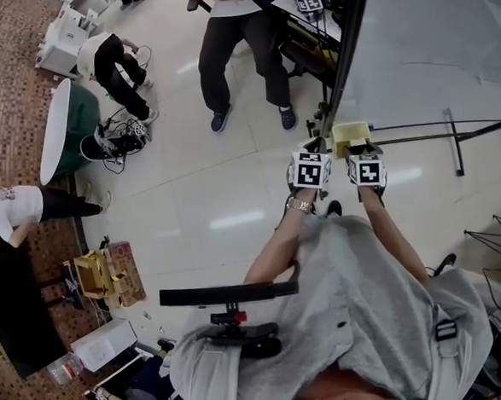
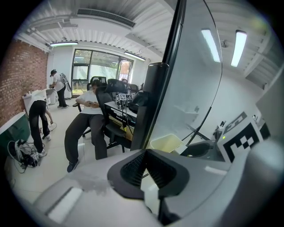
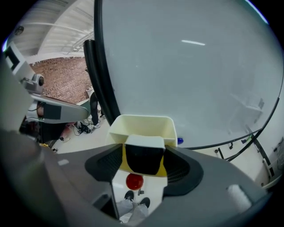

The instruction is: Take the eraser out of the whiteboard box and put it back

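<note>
The eraser (image 3: pixel 142 158), black with a white top, sits at the near rim of the pale yellow whiteboard box (image 3: pixel 142 126). Its lower end is out of sight, so I can't tell how deep it sits. The right tool (image 3: pixel 144 156) straddles it with jaws spread wide, a sliver of yellow beside one pad. From above, the marker cubes (image 1: pixel 366 170) hide the eraser. The left tool (image 2: pixel 145 165) is closed on nothing, beside the whiteboard (image 3: pixel 191 66). I can't identify the round red thing (image 3: pixel 134 181) below.
</note>
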Available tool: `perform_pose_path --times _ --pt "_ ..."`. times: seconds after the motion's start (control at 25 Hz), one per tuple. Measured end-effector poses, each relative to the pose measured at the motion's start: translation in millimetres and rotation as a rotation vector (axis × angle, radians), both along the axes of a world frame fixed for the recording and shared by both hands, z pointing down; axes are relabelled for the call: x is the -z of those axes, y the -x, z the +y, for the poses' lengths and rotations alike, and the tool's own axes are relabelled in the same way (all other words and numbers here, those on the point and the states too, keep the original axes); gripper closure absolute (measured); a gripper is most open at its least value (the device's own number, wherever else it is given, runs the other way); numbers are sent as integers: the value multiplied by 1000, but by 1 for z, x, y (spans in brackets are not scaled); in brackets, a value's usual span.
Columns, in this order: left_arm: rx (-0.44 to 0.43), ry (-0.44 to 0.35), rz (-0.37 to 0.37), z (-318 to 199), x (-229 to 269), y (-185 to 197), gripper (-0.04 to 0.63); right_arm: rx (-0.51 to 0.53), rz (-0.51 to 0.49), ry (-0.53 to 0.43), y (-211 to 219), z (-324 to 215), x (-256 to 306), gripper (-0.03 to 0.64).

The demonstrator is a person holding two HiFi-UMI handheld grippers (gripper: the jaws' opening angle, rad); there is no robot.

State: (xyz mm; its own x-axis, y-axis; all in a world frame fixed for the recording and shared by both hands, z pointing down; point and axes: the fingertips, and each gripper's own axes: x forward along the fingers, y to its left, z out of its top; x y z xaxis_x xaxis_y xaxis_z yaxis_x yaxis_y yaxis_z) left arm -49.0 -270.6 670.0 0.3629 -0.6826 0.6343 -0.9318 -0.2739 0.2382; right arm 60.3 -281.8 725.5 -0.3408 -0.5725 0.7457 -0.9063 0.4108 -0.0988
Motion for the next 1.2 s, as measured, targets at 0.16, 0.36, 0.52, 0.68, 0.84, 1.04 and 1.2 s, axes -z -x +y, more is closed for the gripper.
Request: perform_pose_path --times 0.16,0.36,0.52,0.68,0.84,1.04,1.2 --pt "8 2 3 -2 0 4 592 11 -26 21 -2 -1 4 342" --pt "5 0 8 -7 -1 2 592 31 -63 17 1 1 23 344" --pt "-1 5 22 -7 0 -4 592 43 -103 25 3 6 47 344" --pt "-1 11 21 -8 -1 -4 592 60 -135 12 2 2 80 345" --pt "13 11 26 -10 -1 -1 592 86 -190 -39 5 -8 117 345" --pt "23 10 25 -11 -1 3 592 100 -214 -98 11 -24 135 345" --pt "30 9 21 -12 0 4 592 95 -208 -98 16 -34 116 345"
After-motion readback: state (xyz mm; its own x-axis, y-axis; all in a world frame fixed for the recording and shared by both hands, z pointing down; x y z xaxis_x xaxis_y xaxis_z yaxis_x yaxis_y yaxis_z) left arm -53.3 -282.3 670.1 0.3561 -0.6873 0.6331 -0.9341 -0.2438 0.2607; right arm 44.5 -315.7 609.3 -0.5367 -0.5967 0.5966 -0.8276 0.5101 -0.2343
